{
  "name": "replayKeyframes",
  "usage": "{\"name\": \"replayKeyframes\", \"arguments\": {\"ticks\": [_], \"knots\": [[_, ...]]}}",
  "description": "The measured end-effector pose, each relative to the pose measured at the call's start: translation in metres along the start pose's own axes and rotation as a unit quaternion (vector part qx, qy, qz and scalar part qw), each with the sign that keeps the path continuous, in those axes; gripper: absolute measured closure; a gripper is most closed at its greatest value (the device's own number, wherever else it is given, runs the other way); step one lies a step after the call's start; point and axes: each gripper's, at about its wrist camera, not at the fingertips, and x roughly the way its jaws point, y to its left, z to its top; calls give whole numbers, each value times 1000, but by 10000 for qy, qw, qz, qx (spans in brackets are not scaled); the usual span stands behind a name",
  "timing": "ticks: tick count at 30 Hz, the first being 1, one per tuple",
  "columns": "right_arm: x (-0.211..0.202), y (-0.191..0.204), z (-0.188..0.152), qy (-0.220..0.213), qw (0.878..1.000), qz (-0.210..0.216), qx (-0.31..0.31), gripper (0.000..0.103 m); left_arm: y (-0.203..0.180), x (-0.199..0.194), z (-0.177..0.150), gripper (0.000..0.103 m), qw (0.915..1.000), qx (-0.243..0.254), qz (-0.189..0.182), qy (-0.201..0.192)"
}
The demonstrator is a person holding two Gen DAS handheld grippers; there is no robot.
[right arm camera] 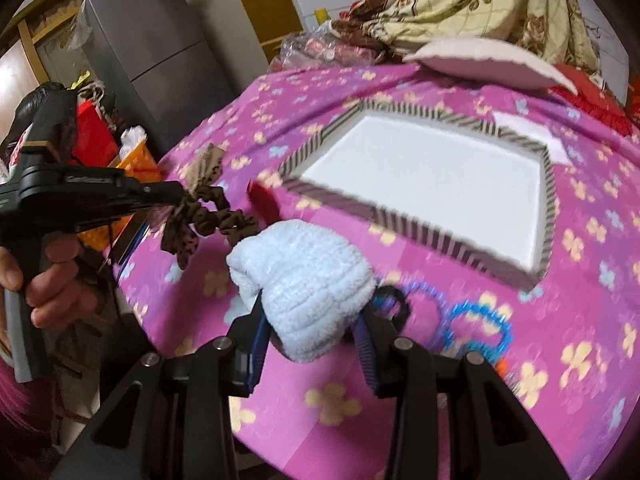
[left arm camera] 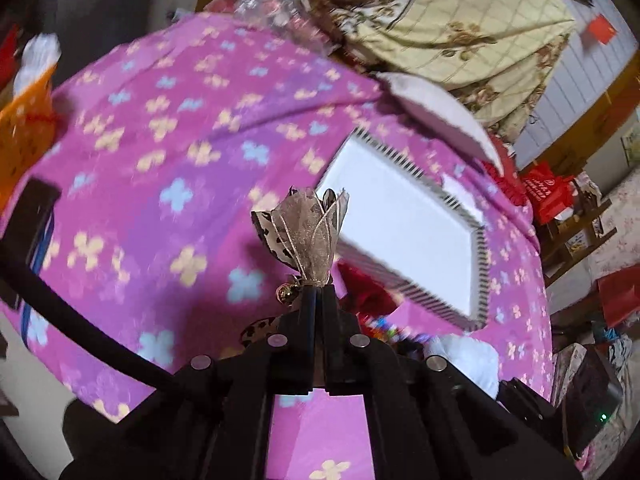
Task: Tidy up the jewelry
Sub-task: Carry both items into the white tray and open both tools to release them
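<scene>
Above the pink flower-printed cloth covering the tabletop, two hair accessories are held clear of the surface. The left gripper is clenched on a brown leopard-print scrunchie with a beige organza ribbon and a small gold bell; in the right wrist view its twisted brown band is seen dangling freely below the fingers. The right gripper is closed partway around a fluffy pale-blue scrunchie, which bulges between the pads.

The shallow white rectangular tray with a black-and-white striped rim lies empty just beyond both grippers. Near the tray's front corner, blue beaded bracelets are left on the cloth, and a red item lies just beside the tray's left edge.

Judged from here, the dangling band could catch on the striped rim if it were carried in low, tipping or dragging the light tray. The pale-blue scrunchie is gripped only at its base and might slip out if jolted. The two grippers are near each other on the tray's left side, so a collision is possible if both are moved in together.

Open room is offered above the tray and across its bare floor; its far side is crowded by a white cushion and a floral quilt.
</scene>
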Motion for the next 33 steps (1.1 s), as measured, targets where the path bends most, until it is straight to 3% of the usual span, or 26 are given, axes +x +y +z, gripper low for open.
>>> {"name": "replayKeyframes", "arguments": {"ticks": [6,15,23,31,33], "knots": [[14,-16,43,-88,9996,-247,81,62,-32,9,38,80,9994,308,-61,-125],[78,-42,85,256,9980,-499,292,62,-58,88,84,80,9985,517,149,140],[143,-55,86,689,9952,-394,576,63,-39,149,71,80,9952,480,534,660],[147,-60,81,759,9951,-257,586,62,-25,158,59,80,9926,514,683,858],[148,-65,82,778,9945,-321,631,57,-27,157,59,79,9926,577,749,755]]}}
